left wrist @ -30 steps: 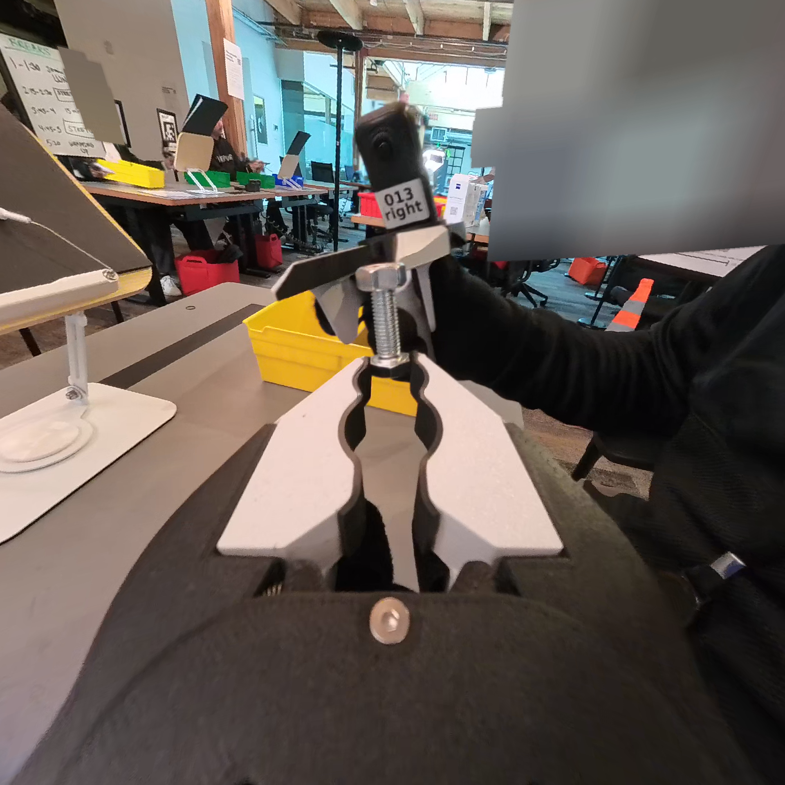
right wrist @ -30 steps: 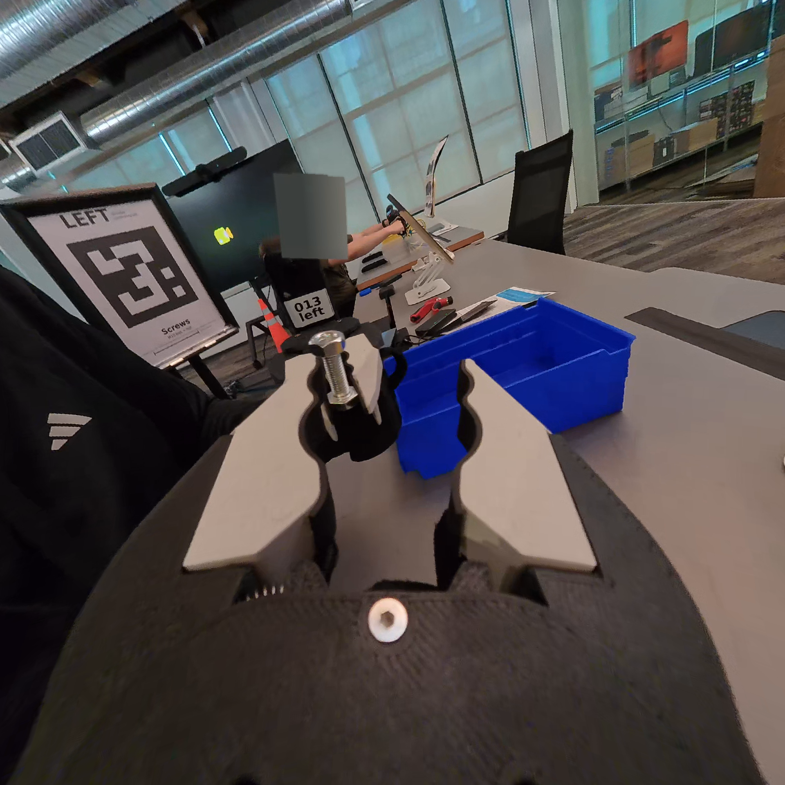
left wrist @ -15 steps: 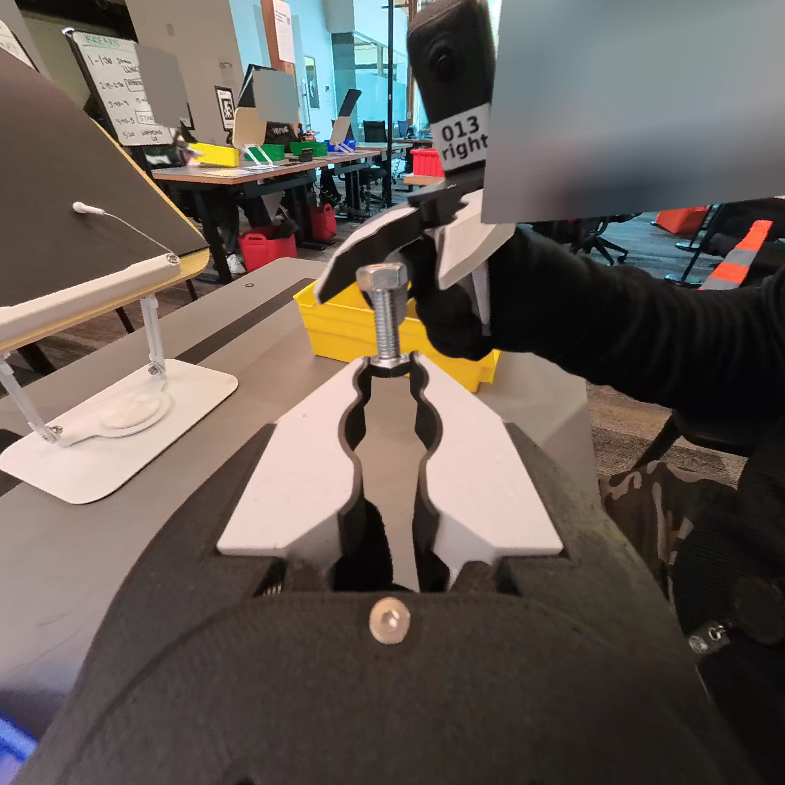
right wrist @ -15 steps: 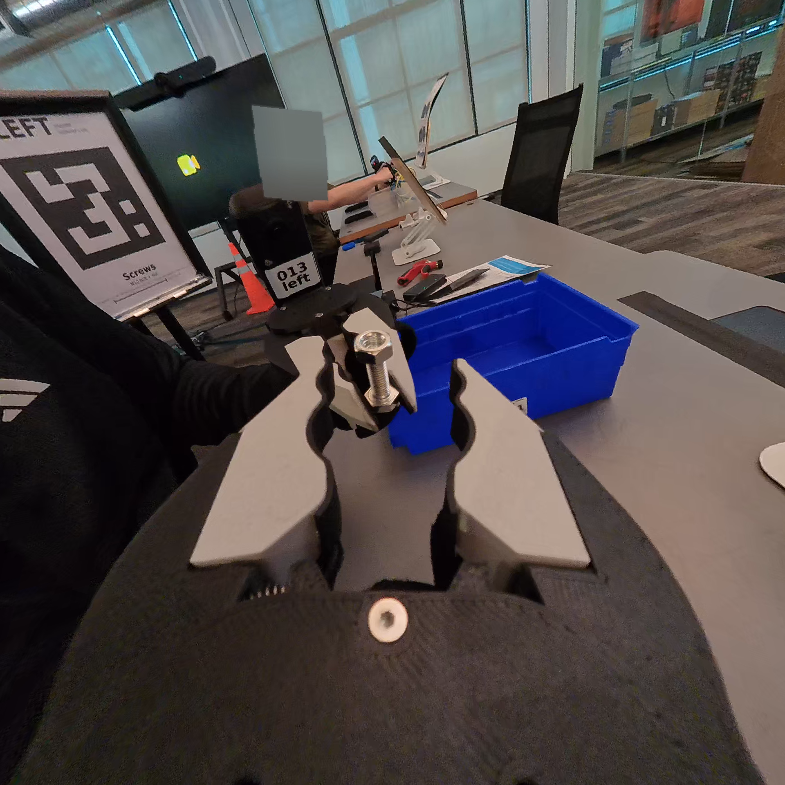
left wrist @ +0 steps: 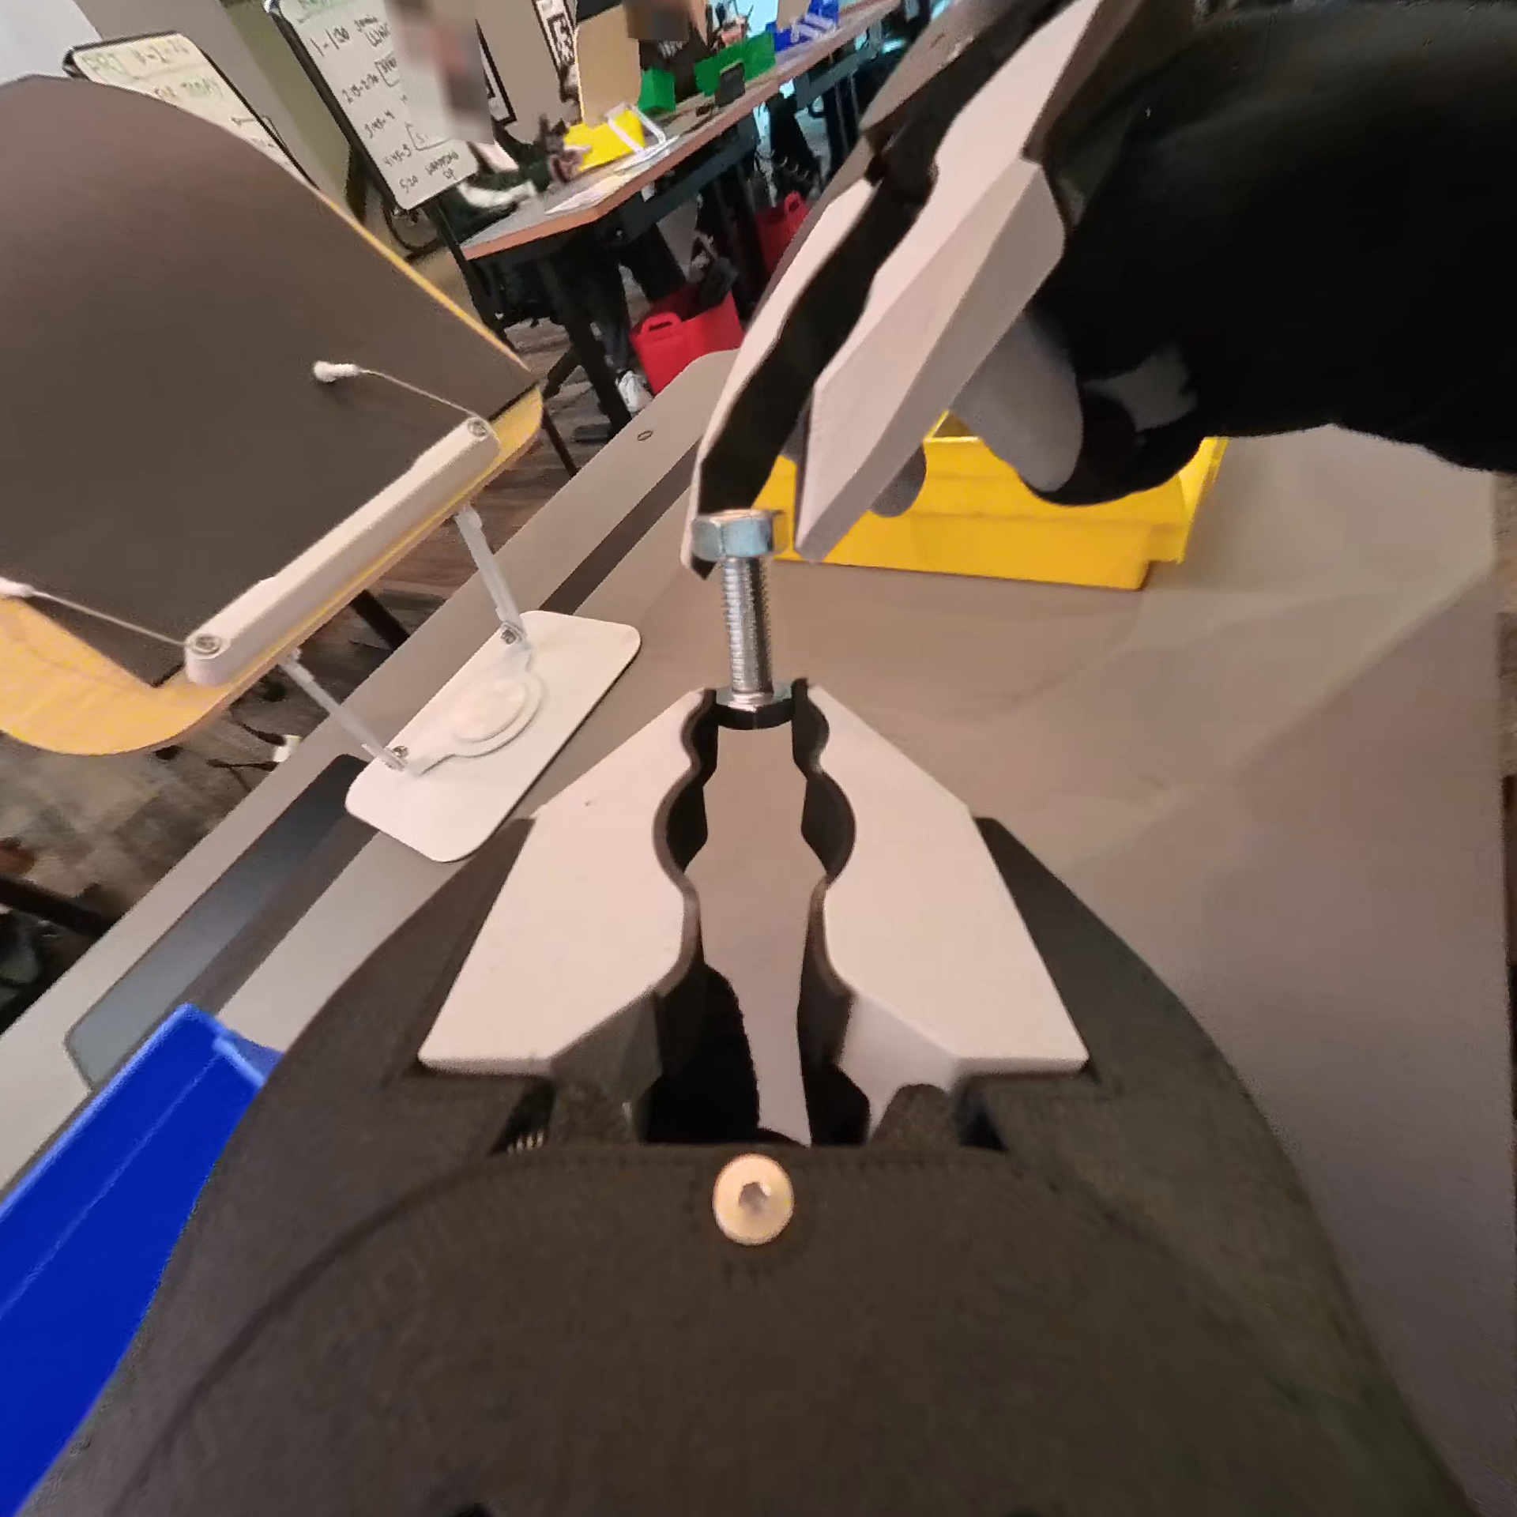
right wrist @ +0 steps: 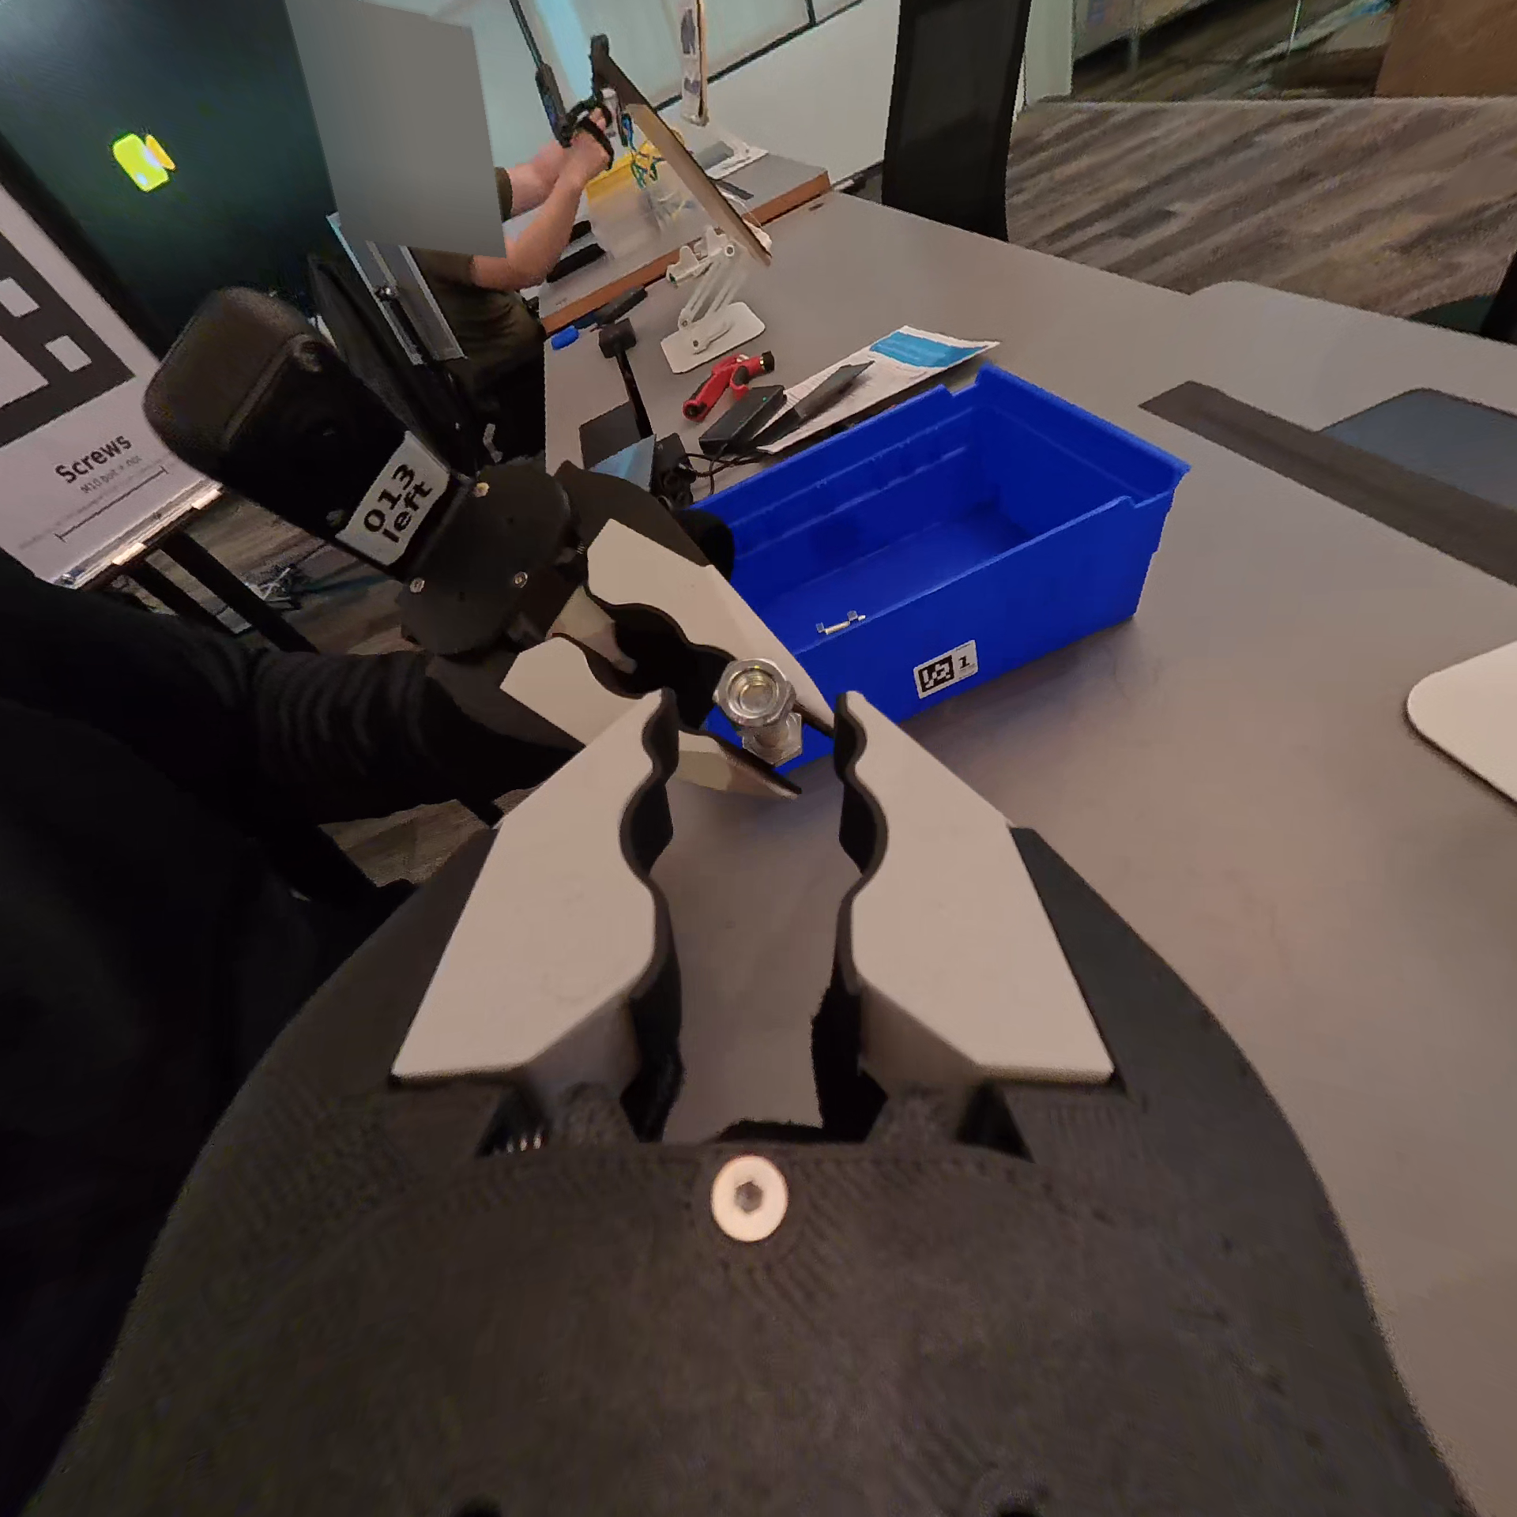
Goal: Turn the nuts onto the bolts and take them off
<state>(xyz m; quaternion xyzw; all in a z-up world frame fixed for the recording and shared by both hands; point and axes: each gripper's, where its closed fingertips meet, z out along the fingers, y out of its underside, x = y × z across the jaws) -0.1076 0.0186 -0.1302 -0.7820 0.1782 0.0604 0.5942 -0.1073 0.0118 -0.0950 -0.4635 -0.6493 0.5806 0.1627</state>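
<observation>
Bolt (left wrist: 743, 611) stands upright in the air over the grey desk (left wrist: 1231, 739), its lower end threaded through a nut (left wrist: 751, 700) that my left hand-held gripper (left wrist: 751, 714) pinches between its fingertips; jaws nearly together, clamped on that nut. Hex head of the bolt is on top, bare thread showing between head and nut. From the right wrist view I look almost straight down on the bolt (right wrist: 753, 704), the head facing the camera, the left hand-held gripper (right wrist: 743, 722) reaching in from the left side under a black-sleeved arm. My right hand-held gripper (right wrist: 755, 714) has its jaws apart, one fingertip on each side of the bolt head, a gap visible on both sides; not gripping anything. In the left wrist view the right hand-held gripper (left wrist: 751, 525) comes down from the upper right in a black-gloved hand (left wrist: 1280, 246), its tips at the level of the bolt head, the dark inner face of one finger just beside the head; I cannot tell whether it touches. Blue bin (right wrist: 1026, 525) sits on the desk beyond the grippers, a small pale metal piece (right wrist: 839, 624) lying inside near its front wall. Yellow bin (left wrist: 1026, 525) lies on the desk behind the right hand-held gripper. White tablet stand (left wrist: 492, 722) to the left of the bolt, its base flat on the desk.
</observation>
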